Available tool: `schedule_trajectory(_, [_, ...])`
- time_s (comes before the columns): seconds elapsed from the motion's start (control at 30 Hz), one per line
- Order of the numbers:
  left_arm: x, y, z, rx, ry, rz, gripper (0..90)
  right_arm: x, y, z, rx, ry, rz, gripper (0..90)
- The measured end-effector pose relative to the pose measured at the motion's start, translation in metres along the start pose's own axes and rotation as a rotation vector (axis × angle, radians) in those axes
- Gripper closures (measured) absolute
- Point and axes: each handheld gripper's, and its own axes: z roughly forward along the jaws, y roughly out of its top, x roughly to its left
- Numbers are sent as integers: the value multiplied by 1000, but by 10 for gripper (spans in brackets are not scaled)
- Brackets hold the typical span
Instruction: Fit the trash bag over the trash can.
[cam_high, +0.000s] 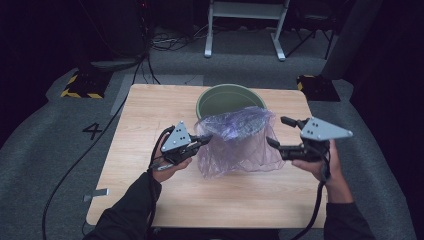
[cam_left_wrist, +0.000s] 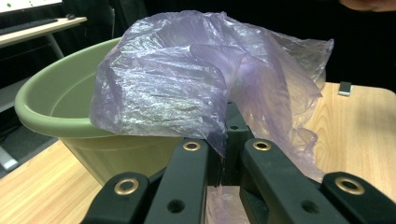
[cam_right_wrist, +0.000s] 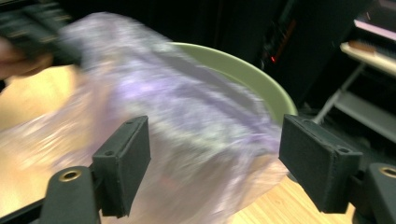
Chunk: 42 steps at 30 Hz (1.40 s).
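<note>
A thin purple plastic bag (cam_high: 235, 142) drapes over the near rim of a green basin (cam_high: 220, 97) and hangs down to the wooden table (cam_high: 150, 115). My left gripper (cam_high: 205, 139) is shut on the bag's left edge; in the left gripper view the jaws (cam_left_wrist: 226, 149) pinch the film, with the bag (cam_left_wrist: 187, 79) billowing above the basin (cam_left_wrist: 56, 102). My right gripper (cam_high: 276, 131) stands open just right of the bag, apart from it. In the right gripper view the wide-apart pads (cam_right_wrist: 215, 163) frame the blurred bag (cam_right_wrist: 187, 116) and the basin (cam_right_wrist: 247, 74).
The table's far half around the basin is bare wood. A strip of tape (cam_high: 95, 195) sticks to the table's near left edge. On the floor behind are a white frame (cam_high: 245, 25), cables and yellow-black striped bases (cam_high: 80, 85).
</note>
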Motion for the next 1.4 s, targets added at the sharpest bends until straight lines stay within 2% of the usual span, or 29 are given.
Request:
schedule_trajectory(0.1, [1, 1, 0, 2, 7, -1, 893, 23, -8, -9, -11, 13, -80, 230])
schedule_trajectory(0.17, [2, 3, -1, -2, 5, -9, 893, 35, -15, -11, -7, 42, -104, 204])
schedule_trajectory(0.27, [4, 6, -3, -9, 8, -14, 894, 47, -27, -11, 20, 19, -149, 190])
schedule_trajectory(0.37, [7, 8, -3, -13, 3, -22, 894, 55, -38, -9, 42, -4, -196, 183])
schedule_trajectory(0.5, [11, 11, -3, -16, 1, -34, 896, 63, -44, -5, 71, 0, -244, 174])
schedule_trajectory(0.57, [11, 11, -3, -16, -2, -36, 896, 67, -47, -2, 70, 5, -256, 175])
schedule_trajectory(0.67, [13, 10, -4, -14, -10, -47, 896, 69, -50, 5, 77, -38, -277, 199])
schedule_trajectory(0.77, [15, 10, -4, -15, -17, -57, 896, 69, -54, 11, 86, -86, -292, 298])
schedule_trajectory(0.83, [16, 10, -5, -18, -13, -58, 895, 66, -54, 15, 84, -128, -292, 425])
schedule_trajectory(0.87, [16, 10, -5, -18, -13, -58, 896, 65, -54, 16, 83, -130, -285, 468])
schedule_trajectory(0.97, [16, 11, -6, -17, -11, -51, 896, 62, -50, 15, 37, -122, -275, 661])
schedule_trajectory(1.1, [16, 12, -6, -15, -5, -50, 895, 61, -43, 16, 14, -111, -276, 804])
schedule_trajectory(1.13, [17, 13, -7, -16, -4, -49, 895, 59, -42, 17, 16, -113, -275, 806])
schedule_trajectory(1.17, [17, 13, -7, -15, -4, -50, 896, 57, -40, 17, 15, -111, -268, 794])
schedule_trajectory(1.2, [17, 13, -7, -13, 0, -49, 895, 55, -39, 17, 9, -106, -254, 733])
schedule_trajectory(1.23, [17, 13, -7, -11, 3, -49, 895, 54, -38, 17, 5, -92, -247, 624])
schedule_trajectory(1.3, [17, 13, -7, -10, -2, -52, 895, 54, -35, 17, 7, -23, -216, 380])
schedule_trajectory(1.33, [17, 12, -6, -9, -1, -53, 896, 57, -34, 17, 12, 12, -214, 320])
schedule_trajectory(1.4, [17, 12, -6, -8, -3, -56, 895, 64, -35, 16, 2, 35, -230, 233])
